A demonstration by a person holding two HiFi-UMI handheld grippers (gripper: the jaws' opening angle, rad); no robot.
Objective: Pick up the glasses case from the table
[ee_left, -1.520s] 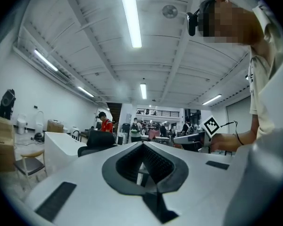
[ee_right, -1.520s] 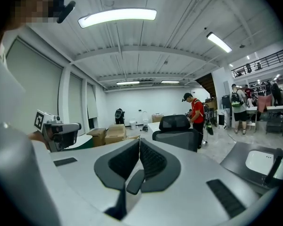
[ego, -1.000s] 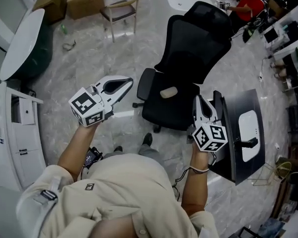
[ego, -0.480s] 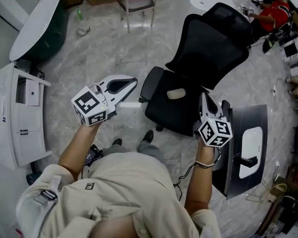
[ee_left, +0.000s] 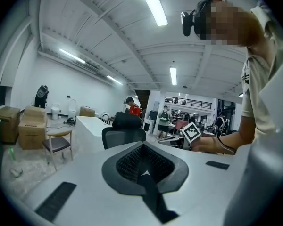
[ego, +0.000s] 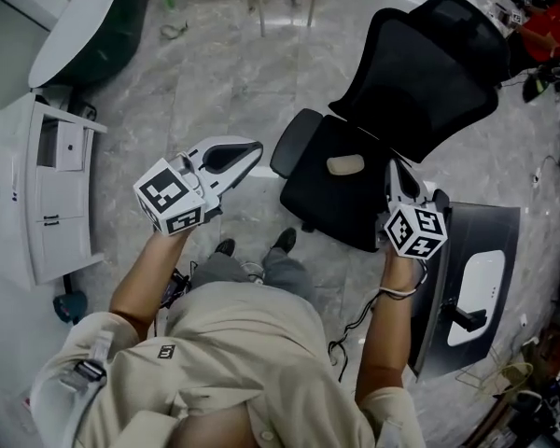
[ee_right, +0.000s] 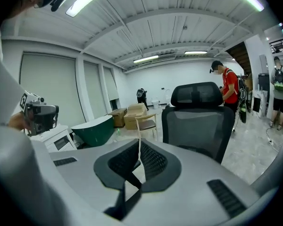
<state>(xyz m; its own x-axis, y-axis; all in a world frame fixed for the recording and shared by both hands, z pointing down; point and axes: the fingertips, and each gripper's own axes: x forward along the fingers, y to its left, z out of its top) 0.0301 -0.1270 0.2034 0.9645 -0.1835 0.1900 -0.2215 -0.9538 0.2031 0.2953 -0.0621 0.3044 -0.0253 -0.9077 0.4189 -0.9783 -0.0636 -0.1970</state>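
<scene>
Beige and oval, what is probably the glasses case (ego: 345, 165) is lying untouched on the seat of the office chair (ego: 420, 73). The left tongs (ego: 255, 147) are hovering left of that chair and the right tongs (ego: 396, 164) over its seat edge. Both are pressed together and gripping nothing, so the whole pickup is still waiting.

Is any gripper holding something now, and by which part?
Nothing is held. The left gripper and the right gripper are both shut and empty; the case lies on the chair seat, apart from both.
</scene>
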